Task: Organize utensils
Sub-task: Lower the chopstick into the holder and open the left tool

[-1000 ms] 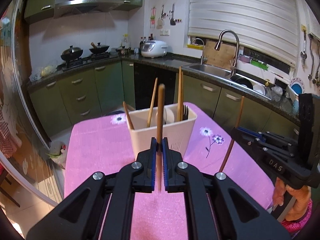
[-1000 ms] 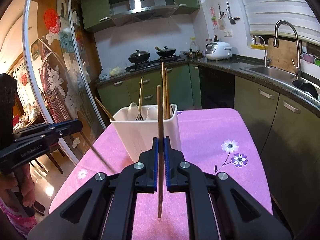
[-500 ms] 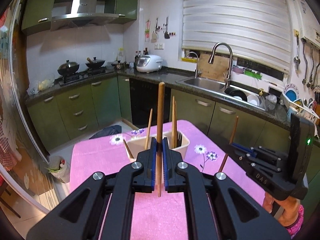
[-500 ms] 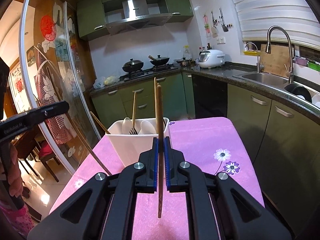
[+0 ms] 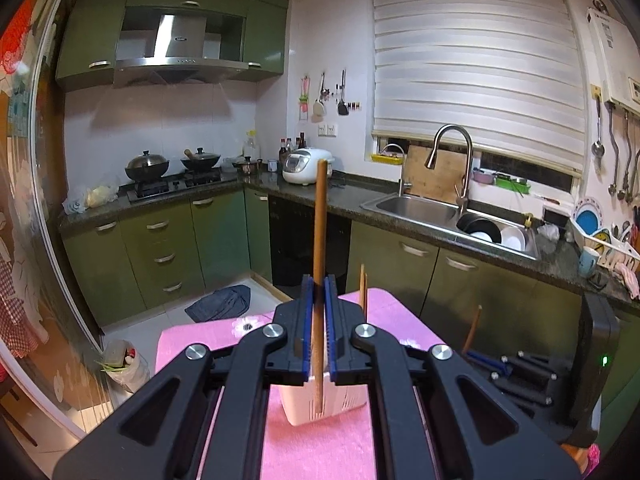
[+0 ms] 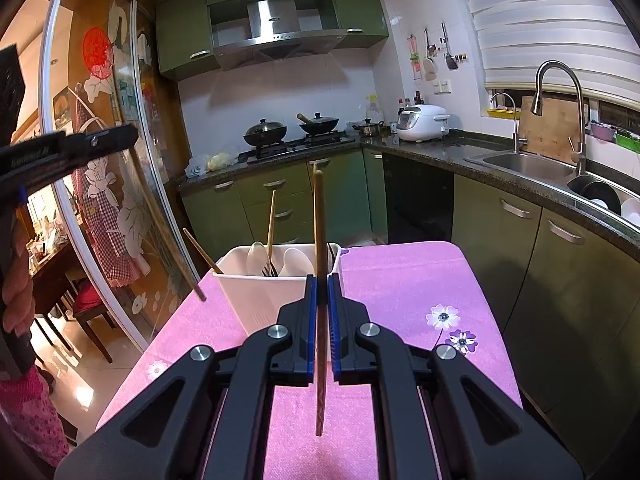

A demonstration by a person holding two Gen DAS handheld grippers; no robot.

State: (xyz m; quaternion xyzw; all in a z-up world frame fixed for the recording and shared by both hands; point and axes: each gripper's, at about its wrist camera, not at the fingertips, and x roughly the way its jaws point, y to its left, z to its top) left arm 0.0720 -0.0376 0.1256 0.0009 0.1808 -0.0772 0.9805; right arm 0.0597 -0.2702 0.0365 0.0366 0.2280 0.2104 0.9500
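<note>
My left gripper (image 5: 319,280) is shut on a brown wooden chopstick (image 5: 319,220) held upright, high above the pink table (image 5: 320,448). The white utensil holder (image 5: 344,398) sits below it, mostly hidden behind the jaws. My right gripper (image 6: 320,280) is shut on a second upright chopstick (image 6: 319,220), just in front of the holder (image 6: 256,296). The holder contains white spoons (image 6: 256,256), a fork (image 6: 267,270) and other chopsticks (image 6: 272,216). In the right wrist view the left gripper (image 6: 128,136) hangs at upper left, its chopstick (image 6: 168,232) slanting down beside the holder.
The pink flowered cloth (image 6: 400,280) covers a small table with drop-offs on every side. Green cabinets, a sink (image 5: 420,208) and a stove (image 6: 296,144) line the far walls. A glass sliding door (image 6: 100,160) and a person's hand (image 6: 16,292) are at left.
My left gripper has risen with its chopstick, so the holder has dropped low in its view and slid behind the jaws. The right gripper has stayed nearly still.
</note>
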